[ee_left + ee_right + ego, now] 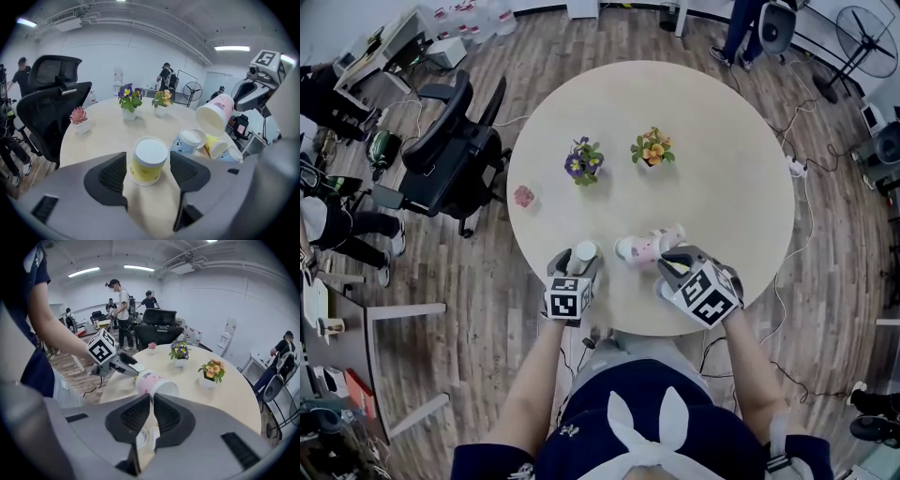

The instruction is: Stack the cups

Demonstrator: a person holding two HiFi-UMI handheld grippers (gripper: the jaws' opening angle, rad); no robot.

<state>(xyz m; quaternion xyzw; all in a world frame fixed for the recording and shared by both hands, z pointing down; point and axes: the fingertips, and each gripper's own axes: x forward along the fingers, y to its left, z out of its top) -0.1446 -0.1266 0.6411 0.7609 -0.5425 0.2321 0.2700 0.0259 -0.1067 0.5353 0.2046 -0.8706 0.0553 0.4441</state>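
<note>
Left gripper [148, 165] jaws apart around upturned yellow cup [149, 151], not pressing it, at 6 o'clock edge of round table [722, 169], right gripper [152, 398] clamped on tilted pink cup [151, 381], raised at yellow cup's 3 o'clock.

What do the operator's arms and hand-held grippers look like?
The left hand-held gripper and right hand-held gripper match: grey bodies, black ribbed pads, each with a white cube bearing black square markers. Worn: dark navy short-sleeved top, white bow.

Round beige desk [722, 169] on wood-plank floor [478, 309]; black office chair [455, 150] beside it, standing fan [862, 37] at far corner, white walls [140, 56], ceiling strip lights [84, 272].
</note>
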